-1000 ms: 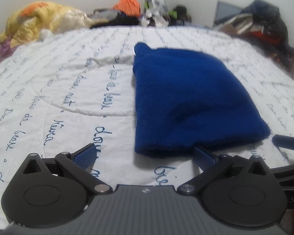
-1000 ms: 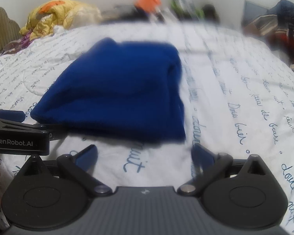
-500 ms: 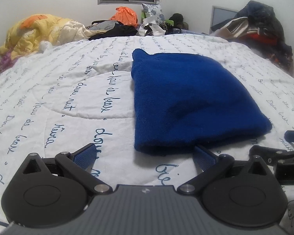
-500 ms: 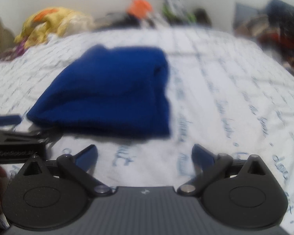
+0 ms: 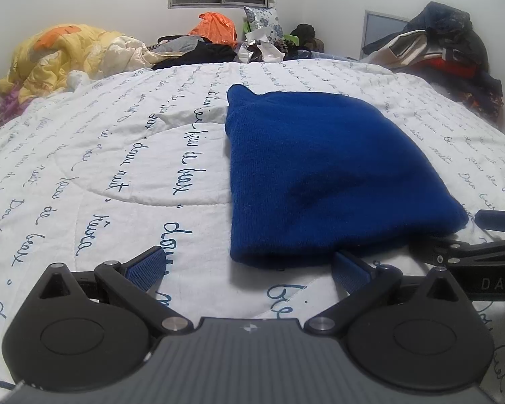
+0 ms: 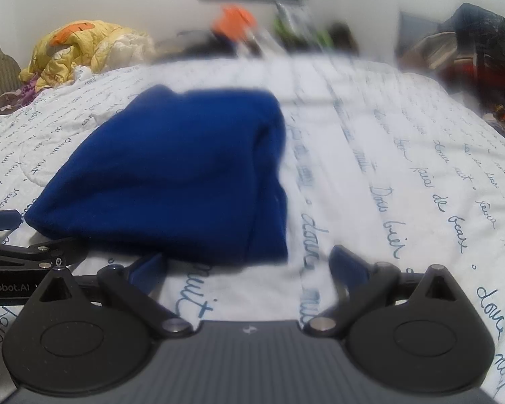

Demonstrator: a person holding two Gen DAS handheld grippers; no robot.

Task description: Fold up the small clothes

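Note:
A folded dark blue knit garment (image 5: 323,171) lies flat on the white quilt (image 5: 118,175) with blue handwriting print. My left gripper (image 5: 247,266) is open just short of the garment's near edge, nothing between its blue-padded fingers. The right gripper's fingers (image 5: 498,219) show at the right edge of the left wrist view, beside the garment's near right corner. In the blurred right wrist view the same garment (image 6: 175,175) lies ahead and to the left. My right gripper (image 6: 249,269) is open and empty by the near edge. The left gripper's finger (image 6: 1,219) shows at the left.
A yellow and orange duvet (image 5: 60,57) is bundled at the far left. Dark clothes and an orange bag (image 5: 215,28) are piled along the far side of the bed. Another heap of clothing (image 5: 447,54) sits at the far right. Bare quilt lies to the garment's left.
Both cameras have tilted up and drawn back slightly, so more of the wall and the picture shows. The right wrist view has swung rightward. The garment lies as before and both grippers stay open.

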